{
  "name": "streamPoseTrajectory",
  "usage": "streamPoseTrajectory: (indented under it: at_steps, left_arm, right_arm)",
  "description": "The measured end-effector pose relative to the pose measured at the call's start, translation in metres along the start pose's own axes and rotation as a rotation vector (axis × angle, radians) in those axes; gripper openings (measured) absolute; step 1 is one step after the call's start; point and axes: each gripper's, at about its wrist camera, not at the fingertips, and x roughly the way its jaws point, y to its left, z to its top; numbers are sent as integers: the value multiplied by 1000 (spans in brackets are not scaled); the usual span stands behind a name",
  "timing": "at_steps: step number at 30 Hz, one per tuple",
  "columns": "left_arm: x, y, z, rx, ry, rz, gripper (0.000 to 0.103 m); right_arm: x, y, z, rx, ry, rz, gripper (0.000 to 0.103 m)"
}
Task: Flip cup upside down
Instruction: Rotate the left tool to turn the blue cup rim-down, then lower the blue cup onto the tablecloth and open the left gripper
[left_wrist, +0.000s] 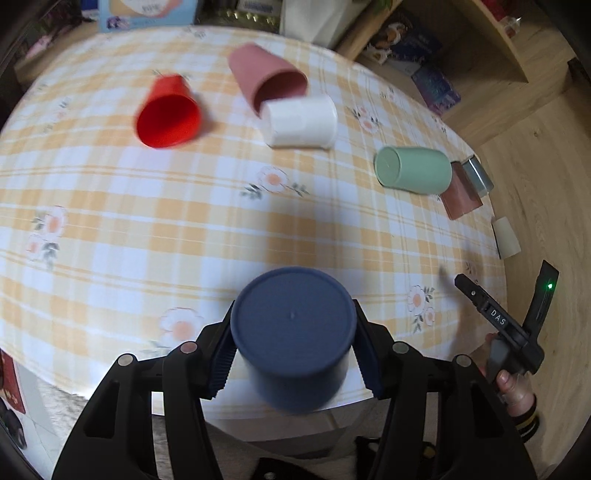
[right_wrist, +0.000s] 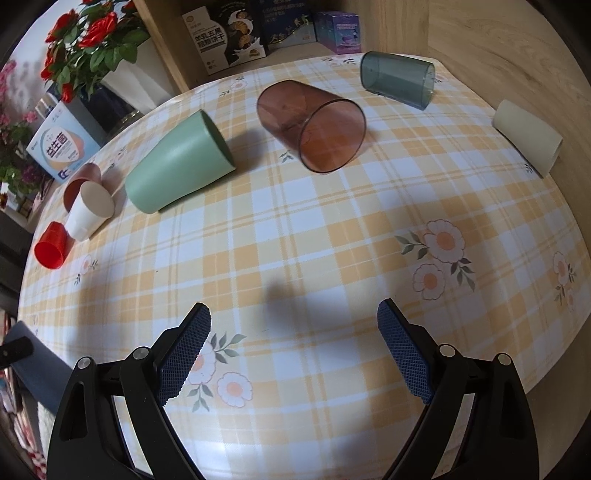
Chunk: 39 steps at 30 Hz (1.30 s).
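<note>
The left gripper (left_wrist: 293, 347) clamps the blue cup (left_wrist: 293, 339) between both pads, base facing the camera, above the near edge of the tabletop (left_wrist: 221, 229). The right gripper (right_wrist: 293, 347) stands wide open, holding nothing, above the tabletop's near edge.

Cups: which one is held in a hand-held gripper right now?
The dark blue cup, clamped between the left hand-held gripper's fingers, base toward the camera. The others lie on the tablecloth.

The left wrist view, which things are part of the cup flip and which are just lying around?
In the job:
left gripper
dark blue plastic cup, clamped base toward the camera

Lying about:
red plastic cup
dusty pink cup
white cup
mint green cup
</note>
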Motion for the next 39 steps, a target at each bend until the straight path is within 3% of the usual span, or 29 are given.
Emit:
streamPoseTrajectory:
  at_steps: [3,18,39]
  left_arm:
    - [-13,11,-3,-6,-47,23,54]
    - [-33,52,26,26,-224,281,54]
    - [-7,36,28,80,-260,356,54]
  right_arm:
    - [0,4,-1,-9,4,-2,89]
    - [-5,17,-3,-41,9,-9,89]
    - [-4,19,-3,-53,27,-3,89]
